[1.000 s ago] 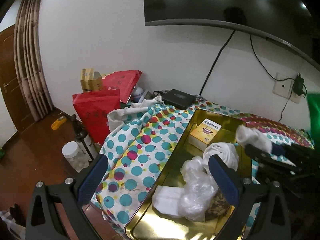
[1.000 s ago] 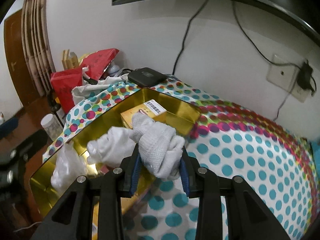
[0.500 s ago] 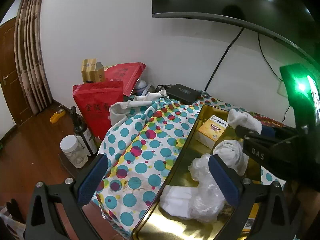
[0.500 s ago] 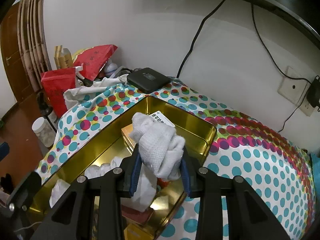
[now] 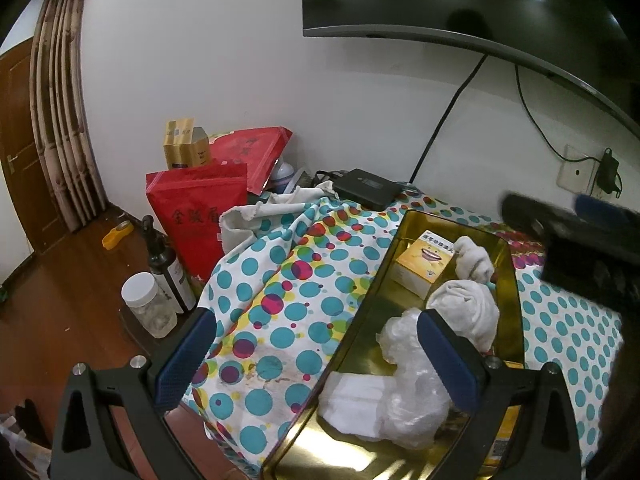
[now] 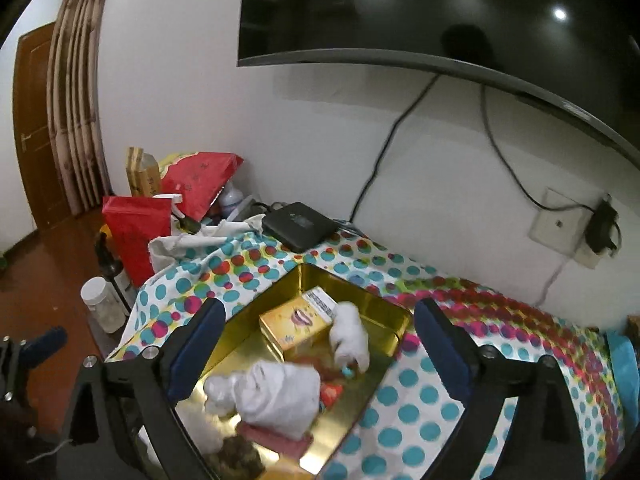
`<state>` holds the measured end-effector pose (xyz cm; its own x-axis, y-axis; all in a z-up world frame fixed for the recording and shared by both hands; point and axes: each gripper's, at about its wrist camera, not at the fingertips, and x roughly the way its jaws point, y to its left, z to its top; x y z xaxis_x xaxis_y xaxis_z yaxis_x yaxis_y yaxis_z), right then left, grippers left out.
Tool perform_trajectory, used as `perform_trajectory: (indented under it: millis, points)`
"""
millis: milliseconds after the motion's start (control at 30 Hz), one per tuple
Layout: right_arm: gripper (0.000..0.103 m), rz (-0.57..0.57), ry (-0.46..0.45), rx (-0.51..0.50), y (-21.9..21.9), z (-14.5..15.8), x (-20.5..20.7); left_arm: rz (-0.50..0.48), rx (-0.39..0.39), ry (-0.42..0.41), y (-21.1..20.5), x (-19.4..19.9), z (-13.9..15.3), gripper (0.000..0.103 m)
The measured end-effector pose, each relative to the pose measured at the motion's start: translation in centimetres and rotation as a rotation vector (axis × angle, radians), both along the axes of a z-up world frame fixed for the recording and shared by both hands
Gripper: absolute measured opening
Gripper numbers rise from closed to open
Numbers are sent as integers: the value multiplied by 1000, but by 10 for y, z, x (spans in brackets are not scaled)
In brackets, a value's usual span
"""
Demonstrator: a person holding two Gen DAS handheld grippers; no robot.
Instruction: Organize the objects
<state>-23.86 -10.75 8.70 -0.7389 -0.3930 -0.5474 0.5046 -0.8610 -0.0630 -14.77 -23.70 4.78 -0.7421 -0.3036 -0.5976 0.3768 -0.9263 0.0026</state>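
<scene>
A gold tin tray (image 5: 510,264) (image 6: 394,316) lies on the dotted cloth. In it are a yellow box (image 5: 424,260) (image 6: 294,326), a small white cloth roll (image 5: 474,260) (image 6: 352,338) beside the box, a bigger white cloth bundle (image 5: 468,306) (image 6: 276,394), and crumpled clear plastic (image 5: 408,376). My left gripper (image 5: 316,356) is open and empty over the tray's near left edge. My right gripper (image 6: 316,346) is open and empty above the tray, with the small roll lying below it. It also shows blurred in the left wrist view (image 5: 560,224).
A black box (image 5: 366,192) (image 6: 300,224) with cables sits at the table's back by the wall. Red bags (image 5: 200,216), a dark bottle (image 5: 166,268) and a white-capped jar (image 5: 148,304) stand left of the table. A wall socket (image 6: 560,226) is at right.
My right gripper opened and let go of the white cloth roll, which now lies in the tray beside the yellow box. The right gripper then rose. The left gripper stayed open.
</scene>
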Motion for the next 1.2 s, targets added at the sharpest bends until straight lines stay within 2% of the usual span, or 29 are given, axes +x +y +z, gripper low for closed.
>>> perform_trajectory:
  millis: [100, 200, 267, 333, 533, 833, 900, 967, 1067, 1133, 1200]
  points:
    - [95, -106, 54, 52, 21, -5, 17, -6, -25, 7, 8, 2, 4, 103]
    - [103, -275, 139, 125, 48, -15, 30, -8, -35, 24, 17, 6, 11, 103]
    - [103, -330, 93, 133, 66, -26, 33, -12, -48, 36, 24, 10, 17, 103]
    - [103, -334, 14, 126, 80, -36, 35, -13, -62, 49, 34, 14, 24, 103]
    - [103, -355, -74, 84, 116, -41, 68, -31, -89, 129, 69, 55, 48, 103]
    - [103, -346, -18, 27, 156, -15, 139, -44, -110, 135, 91, 125, 47, 103]
    - [103, -336, 7, 48, 159, -12, 152, -48, -82, 127, 91, 134, 43, 103]
    - [103, -329, 28, 75, 162, -11, 165, -53, -46, 90, 90, 136, 36, 103]
    - [103, -323, 31, 55, 172, -8, 177, -58, -54, 68, 97, 140, 27, 103]
    - [103, -313, 43, 40, 176, -4, 183, -70, -33, 37, 102, 138, 20, 103]
    - [103, -303, 49, 64, 171, -4, 182, -65, -26, 5, 106, 136, 13, 103]
